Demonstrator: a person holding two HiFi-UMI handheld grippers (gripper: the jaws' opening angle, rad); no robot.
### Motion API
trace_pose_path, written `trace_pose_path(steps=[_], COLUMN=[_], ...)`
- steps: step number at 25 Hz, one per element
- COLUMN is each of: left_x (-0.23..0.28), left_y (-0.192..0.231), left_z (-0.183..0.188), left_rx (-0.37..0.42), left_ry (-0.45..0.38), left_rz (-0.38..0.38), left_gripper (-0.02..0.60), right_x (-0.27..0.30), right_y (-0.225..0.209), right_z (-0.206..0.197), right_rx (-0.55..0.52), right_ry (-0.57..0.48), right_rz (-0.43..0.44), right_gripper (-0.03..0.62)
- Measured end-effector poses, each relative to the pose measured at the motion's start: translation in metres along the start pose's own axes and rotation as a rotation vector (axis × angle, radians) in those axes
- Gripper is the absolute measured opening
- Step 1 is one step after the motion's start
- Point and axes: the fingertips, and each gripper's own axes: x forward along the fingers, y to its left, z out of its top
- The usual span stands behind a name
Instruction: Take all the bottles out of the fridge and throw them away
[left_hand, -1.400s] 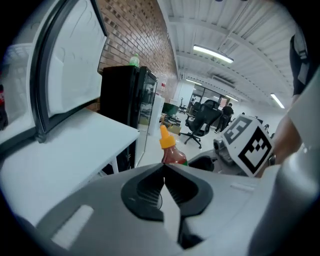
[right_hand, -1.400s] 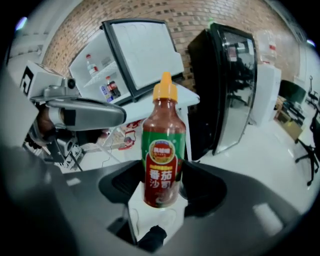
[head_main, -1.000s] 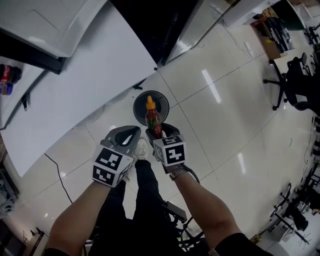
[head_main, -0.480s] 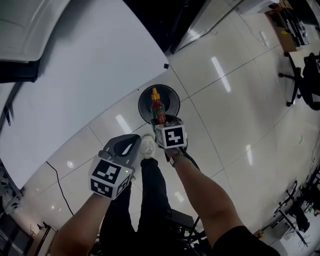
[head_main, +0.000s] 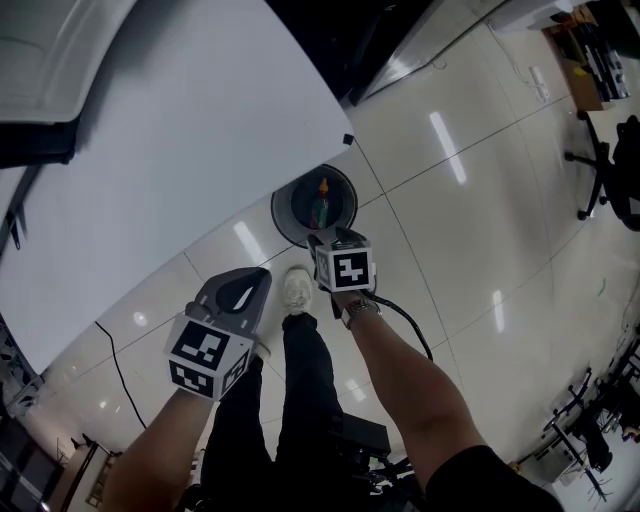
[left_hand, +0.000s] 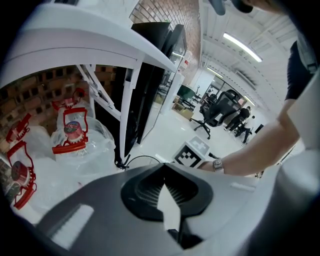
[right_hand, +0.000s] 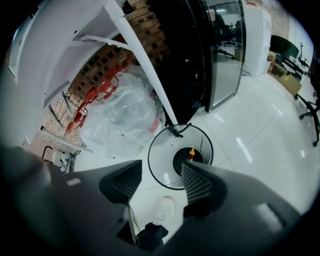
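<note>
Over the glossy floor (head_main: 480, 200), the right gripper (head_main: 325, 240) is gaping empty above the bottle (head_main: 322, 207) in the bin (head_main: 280, 215), left gripper (head_main: 248, 288) closed, and lifting carelessly could topple the bin.

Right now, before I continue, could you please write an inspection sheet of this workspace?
Surface: glossy tiled floor; white table at the upper left.
Job's things: bottle inside the round bin.
Clutter: jugs with red caps, wrapped in plastic, under the table.
Grippers: right gripper above the bin, jaws apart, nothing between them; left gripper beside it, jaws together, empty.
Cables: one cable runs from the right gripper; another lies on the floor.
Surroundings: office chairs; the person's shoe near the bin.
</note>
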Motion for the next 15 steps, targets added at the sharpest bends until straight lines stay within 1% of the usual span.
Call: trace_pose_path(steps=[3, 7, 12, 15], left_x=[-0.002, -0.008, -0.028, -0.048], left_y=[-0.003, -0.011, -0.026, -0.035], left_z=[0.005, 0.012, 0.028, 0.039], left_rx=[0.007, 0.019, 0.036, 0.040], left_ry=[-0.006, -0.010, -0.030, -0.055], left_rz=[-0.006, -0.005, 0.000, 0.011], left_gripper=[0.003, 0.004, 0.004, 0.004], right_x=[-0.008, -0.028, -0.066, -0.098], right_y=[0.005, 0.015, 0.036, 0.056], right_z=[-0.004, -0.004, -0.004, -0.002], right_rx=[0.017, 0.011, -0.018, -0.062], right_ry=[0.000, -0.014, -0.037, -0.067], right_rz=[0.009, 0.030, 0.063, 0.095], right_gripper=[0.249, 0.249, 0.249, 0.249])
